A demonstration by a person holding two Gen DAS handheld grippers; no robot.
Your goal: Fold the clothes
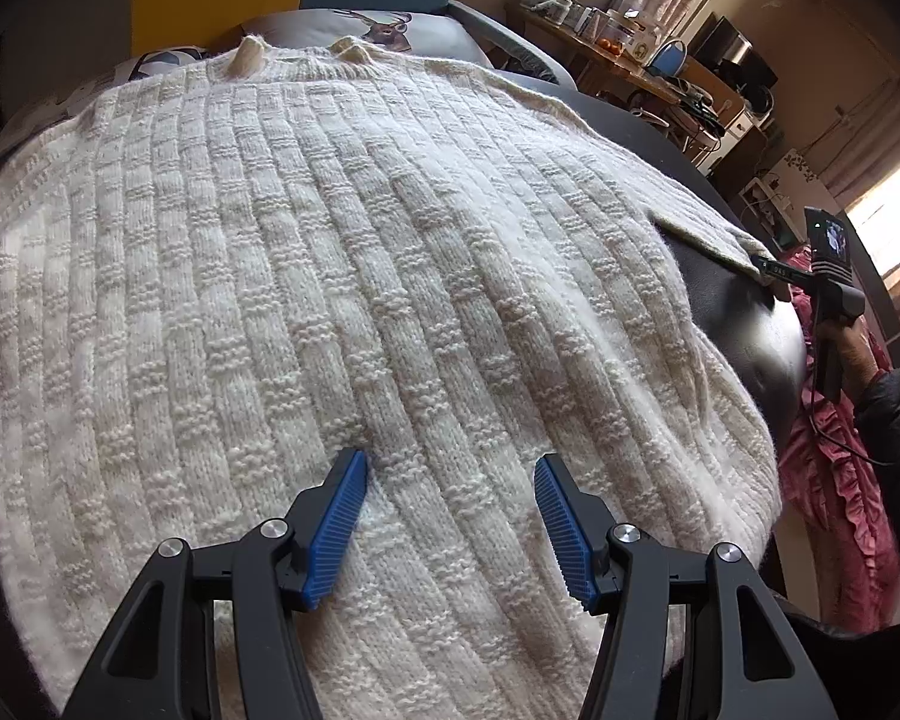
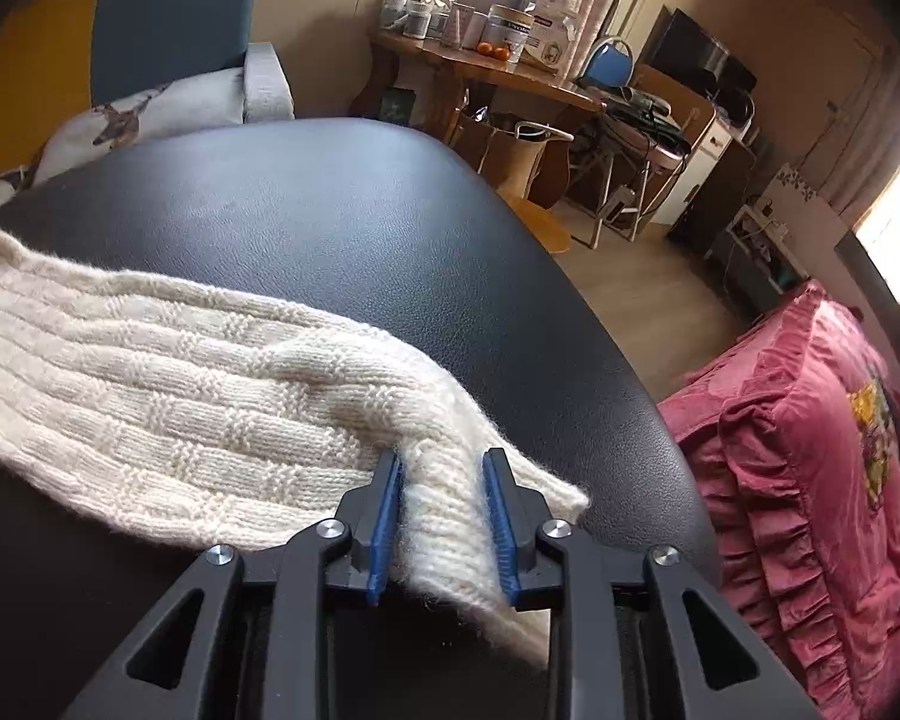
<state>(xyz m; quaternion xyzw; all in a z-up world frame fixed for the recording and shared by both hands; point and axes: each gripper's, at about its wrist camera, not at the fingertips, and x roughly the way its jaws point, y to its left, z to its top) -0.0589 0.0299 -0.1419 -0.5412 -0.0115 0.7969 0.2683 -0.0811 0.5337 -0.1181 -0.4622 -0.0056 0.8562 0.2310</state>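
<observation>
Sweater: cream knit sweater (image 1: 342, 276) lies spread flat over the black table (image 2: 390, 228), collar at the far edge, hem near the left gripper; one sleeve (image 2: 168, 396) stretches out sideways across the bare top.
Left gripper: left gripper (image 1: 450, 516) hangs over the lower body of the sweater, jaws about half apart, blue pads (image 1: 339, 531) clear of the knit on their inner faces, nothing held.
Right gripper: right gripper (image 2: 444, 519) has the ribbed cuff end of the sleeve between its pads, both pressing on a raised fold of knit; jaws narrow.
Hand: a hand (image 1: 852, 354) in a dark sleeve grips the right tool's handle, seen at the edge of the left wrist view.
In the way: nothing lies on the sweater; table beyond the sleeve is bare.
Nearby: pink ruffled cushion (image 2: 810, 462) just beside the table's right edge; deer-print pillow (image 2: 138, 114) behind the far edge, against a yellow and blue panel (image 2: 120, 42).
Writing: a jar (image 2: 510, 30) on the wooden side table (image 2: 486, 72) shows letters reading "Prote", rest cut off; other labels too small.
Surface: black, leather-grained, rounded edge.
Room: wood floor, blue chair (image 2: 612, 63), dark screen (image 2: 696, 60), curtains, bright window at right.
</observation>
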